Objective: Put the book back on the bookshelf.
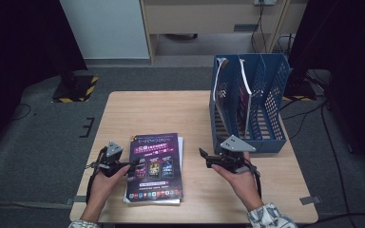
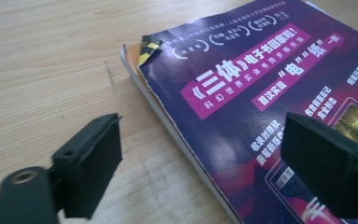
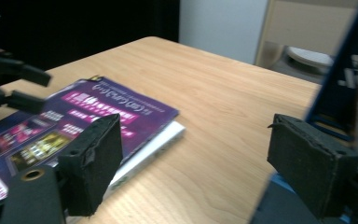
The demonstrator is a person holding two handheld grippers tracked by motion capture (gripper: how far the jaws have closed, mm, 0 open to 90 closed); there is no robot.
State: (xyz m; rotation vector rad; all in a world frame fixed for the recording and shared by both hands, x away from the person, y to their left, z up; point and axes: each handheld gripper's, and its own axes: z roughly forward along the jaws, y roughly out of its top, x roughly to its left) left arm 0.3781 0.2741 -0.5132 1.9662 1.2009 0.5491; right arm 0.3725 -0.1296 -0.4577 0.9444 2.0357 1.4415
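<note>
A stack of magazines (image 1: 155,166) with a purple cover lies flat near the table's front edge. My left gripper (image 1: 132,165) is open at the stack's left edge; in the left gripper view its jaws straddle the edge of the purple magazine (image 2: 270,93), one over bare wood, one over the cover. My right gripper (image 1: 204,156) is open to the right of the stack, in front of the blue file rack (image 1: 249,102). The right gripper view has the stack (image 3: 98,116) at left and the rack (image 3: 340,93) at right, with nothing between the jaws.
The blue rack has several slots and holds some upright magazines (image 1: 243,95). Bare wooden table (image 1: 161,109) lies behind the stack. A cabinet (image 1: 209,19) and cables stand beyond the table on the grey floor.
</note>
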